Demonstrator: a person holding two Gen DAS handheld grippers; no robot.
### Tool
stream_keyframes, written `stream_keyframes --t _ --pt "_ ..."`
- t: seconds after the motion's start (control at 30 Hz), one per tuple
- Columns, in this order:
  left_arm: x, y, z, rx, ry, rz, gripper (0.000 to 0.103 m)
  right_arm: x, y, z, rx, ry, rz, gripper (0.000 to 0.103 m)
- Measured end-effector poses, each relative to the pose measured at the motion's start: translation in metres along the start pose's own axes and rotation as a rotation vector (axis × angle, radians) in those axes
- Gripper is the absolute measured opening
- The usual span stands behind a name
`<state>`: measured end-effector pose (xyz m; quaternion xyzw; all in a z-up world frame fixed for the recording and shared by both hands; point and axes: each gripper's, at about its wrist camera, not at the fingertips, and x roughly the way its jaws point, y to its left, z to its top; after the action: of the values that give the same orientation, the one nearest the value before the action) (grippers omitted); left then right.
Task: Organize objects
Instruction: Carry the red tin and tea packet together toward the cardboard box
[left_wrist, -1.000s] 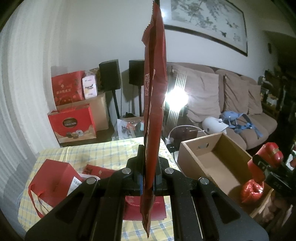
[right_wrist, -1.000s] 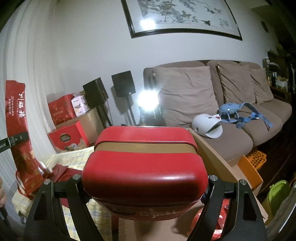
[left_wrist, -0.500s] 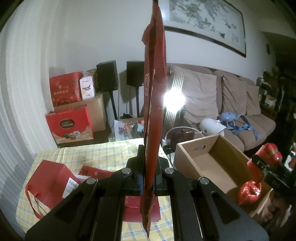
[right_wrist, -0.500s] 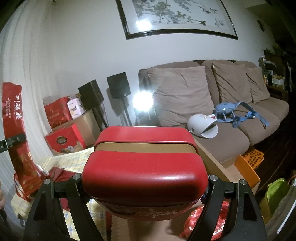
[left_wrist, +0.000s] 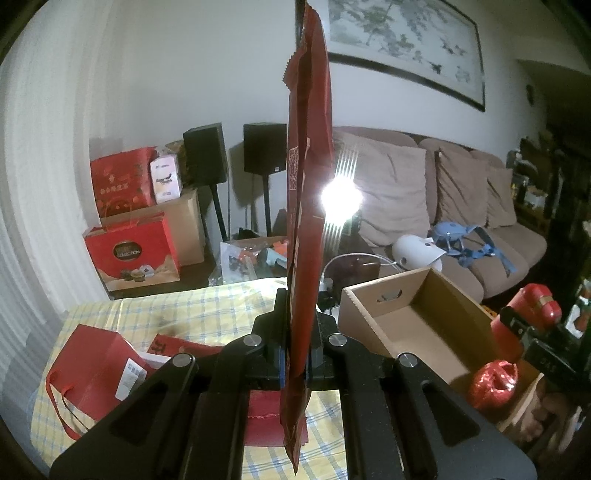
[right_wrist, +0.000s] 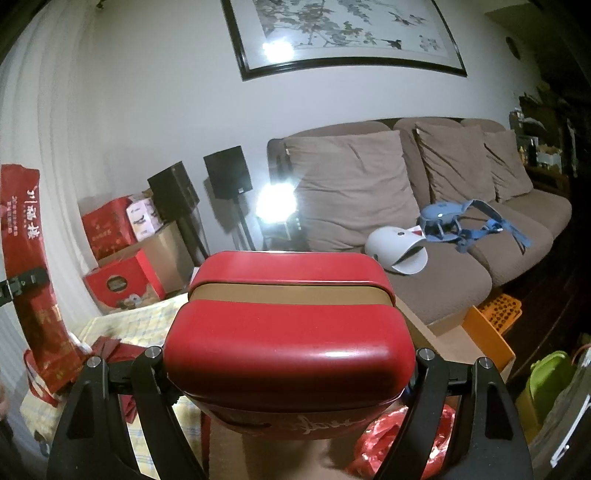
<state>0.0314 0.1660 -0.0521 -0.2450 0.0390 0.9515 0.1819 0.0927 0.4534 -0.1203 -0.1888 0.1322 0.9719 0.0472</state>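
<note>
My left gripper (left_wrist: 297, 354) is shut on a tall red snack packet (left_wrist: 308, 206), held upright and edge-on above the checked table. My right gripper (right_wrist: 291, 373) is shut on a red tin with a tan band (right_wrist: 288, 325), held over the open cardboard box (left_wrist: 417, 325) at the table's right. In the left wrist view the tin (left_wrist: 532, 308) and right gripper hover over the box's right side. A crumpled red foil item (left_wrist: 493, 384) lies in the box. The right wrist view shows the packet (right_wrist: 35, 266) at far left.
A red gift bag (left_wrist: 96, 373) and flat red envelopes (left_wrist: 177, 345) lie on the yellow checked tablecloth (left_wrist: 192, 306). Behind are red gift boxes (left_wrist: 129, 254), two black speakers (left_wrist: 205, 155), a bright lamp (left_wrist: 340, 197) and a brown sofa (left_wrist: 461, 206). An orange crate (right_wrist: 495, 314) sits on the floor.
Both views have drifted slightly; the box and tin sit a little farther from the left gripper. Both grips are unchanged.
</note>
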Motion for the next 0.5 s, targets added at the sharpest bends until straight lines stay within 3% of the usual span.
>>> stream_keyframes --t 0.5 --pt "0.004 -0.008 0.008 -0.026 0.008 -0.025 0.006 -0.002 -0.019 0.005 0.025 -0.010 -0.027 0.083"
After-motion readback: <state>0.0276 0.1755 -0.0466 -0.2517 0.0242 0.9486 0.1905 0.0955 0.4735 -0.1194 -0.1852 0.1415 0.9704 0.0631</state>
